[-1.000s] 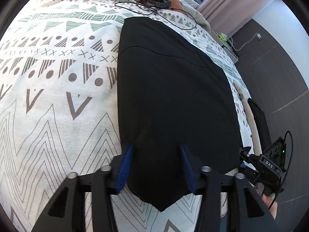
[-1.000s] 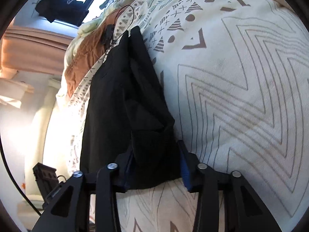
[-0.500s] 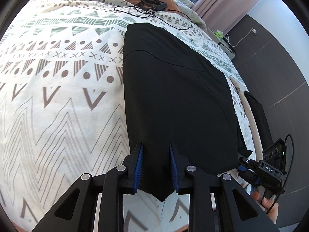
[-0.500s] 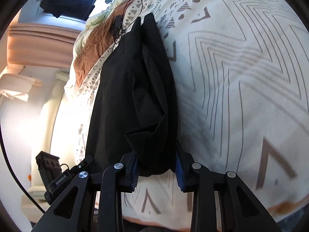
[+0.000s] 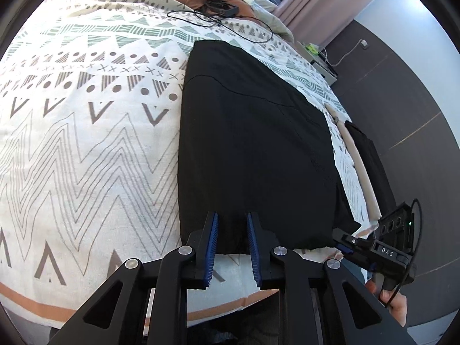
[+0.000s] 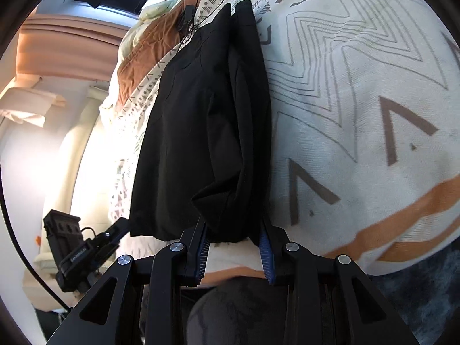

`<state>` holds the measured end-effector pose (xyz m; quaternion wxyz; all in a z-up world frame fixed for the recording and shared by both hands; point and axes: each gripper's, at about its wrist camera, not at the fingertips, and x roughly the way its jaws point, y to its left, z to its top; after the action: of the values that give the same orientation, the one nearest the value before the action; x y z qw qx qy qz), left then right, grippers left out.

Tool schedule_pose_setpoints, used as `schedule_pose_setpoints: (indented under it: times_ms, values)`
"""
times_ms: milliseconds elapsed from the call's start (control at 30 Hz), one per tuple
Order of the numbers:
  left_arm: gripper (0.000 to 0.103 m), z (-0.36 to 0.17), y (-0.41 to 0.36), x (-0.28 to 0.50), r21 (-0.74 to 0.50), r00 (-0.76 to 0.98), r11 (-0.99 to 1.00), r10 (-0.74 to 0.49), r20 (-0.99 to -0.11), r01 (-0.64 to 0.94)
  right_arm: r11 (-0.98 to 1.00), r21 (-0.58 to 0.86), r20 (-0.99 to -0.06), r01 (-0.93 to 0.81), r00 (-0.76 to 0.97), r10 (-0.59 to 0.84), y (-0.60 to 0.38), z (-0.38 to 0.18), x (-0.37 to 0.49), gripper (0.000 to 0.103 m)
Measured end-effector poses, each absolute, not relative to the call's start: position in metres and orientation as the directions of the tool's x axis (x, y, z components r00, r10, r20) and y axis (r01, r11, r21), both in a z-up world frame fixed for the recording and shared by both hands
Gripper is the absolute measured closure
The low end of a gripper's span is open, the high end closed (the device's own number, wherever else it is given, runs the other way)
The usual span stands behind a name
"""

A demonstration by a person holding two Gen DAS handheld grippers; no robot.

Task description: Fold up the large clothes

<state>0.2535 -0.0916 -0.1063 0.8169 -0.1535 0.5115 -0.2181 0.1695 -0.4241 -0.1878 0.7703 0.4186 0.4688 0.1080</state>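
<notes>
Black garment (image 5: 253,143) hem: my left tongs (image 5: 230,230) are closing on it, my right tongs (image 6: 234,237) pinch its bunched corner; I keep both level.

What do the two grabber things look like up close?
Each hand-held gripper, left and right, is black, with angular cut-out frames, round silver bolts and ribbed blue pads inside the fingers. The right one's body, seen from the left camera, reads "DAS" and trails a thin black cable.

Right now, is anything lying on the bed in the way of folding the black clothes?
Nothing visible blocks it. Both grippers already have the black garment at its near edge. A black cable lies on the patterned bedspread just beyond its far end.
</notes>
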Motion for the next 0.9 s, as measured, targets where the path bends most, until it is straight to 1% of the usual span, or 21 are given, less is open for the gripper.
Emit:
schedule_pose_setpoints:
  times_ms: [133,200,233,267,300,333,367,400,467,533,800,900]
  values:
    - [0.081,-0.103,-0.080,0.257,-0.511,0.405,0.847,-0.524,-0.750,0.150,0.622,0.744,-0.635,0.243,0.545,0.547,-0.437,-0.181,0.169,0.070]
    - [0.081,-0.099,-0.079,0.261,-0.479,0.429,0.867,-0.487,-0.760,0.136,0.632,0.741,-0.633,0.228,0.552,0.543,-0.442,-0.175,0.168,0.063]
    - [0.081,-0.098,-0.079,0.263,-0.471,0.440,0.872,-0.479,-0.760,0.134,0.639,0.738,-0.630,0.217,0.561,0.537,-0.445,-0.171,0.168,0.052]
    - [0.080,-0.096,-0.079,0.266,-0.474,0.444,0.870,-0.480,-0.756,0.133,0.648,0.733,-0.627,0.206,0.575,0.526,-0.449,-0.166,0.170,0.035]
    - [0.079,-0.096,-0.078,0.270,-0.484,0.443,0.865,-0.487,-0.752,0.131,0.652,0.731,-0.625,0.201,0.581,0.521,-0.452,-0.164,0.169,0.027]
    - [0.078,-0.096,-0.078,0.275,-0.492,0.437,0.862,-0.493,-0.752,0.126,0.661,0.725,-0.623,0.194,0.593,0.510,-0.456,-0.159,0.172,0.015]
    - [0.072,-0.097,-0.080,0.280,-0.493,0.429,0.862,-0.493,-0.757,0.119,0.666,0.721,-0.623,0.192,0.599,0.502,-0.459,-0.156,0.173,0.010]
    - [0.067,-0.098,-0.081,0.285,-0.489,0.421,0.865,-0.487,-0.765,0.112,0.669,0.718,-0.624,0.191,0.603,0.497,-0.462,-0.154,0.178,0.010]
    - [0.036,-0.098,-0.083,0.292,-0.484,0.427,0.870,-0.476,-0.769,0.098,0.671,0.715,-0.629,0.199,0.601,0.493,-0.468,-0.154,0.186,0.010]
    - [0.024,-0.096,-0.086,0.297,-0.489,0.445,0.866,-0.481,-0.756,0.106,0.667,0.715,-0.631,0.208,0.601,0.489,-0.474,-0.155,0.196,0.010]
    - [0.024,-0.101,-0.098,0.341,-0.512,0.412,0.851,-0.511,-0.755,0.117,0.592,0.779,-0.589,0.208,0.569,0.574,-0.488,-0.173,0.242,0.010]
    - [0.024,-0.108,-0.097,0.361,-0.530,0.394,0.843,-0.518,-0.759,0.086,0.573,0.795,-0.576,0.202,0.551,0.604,-0.490,-0.181,0.265,0.010]
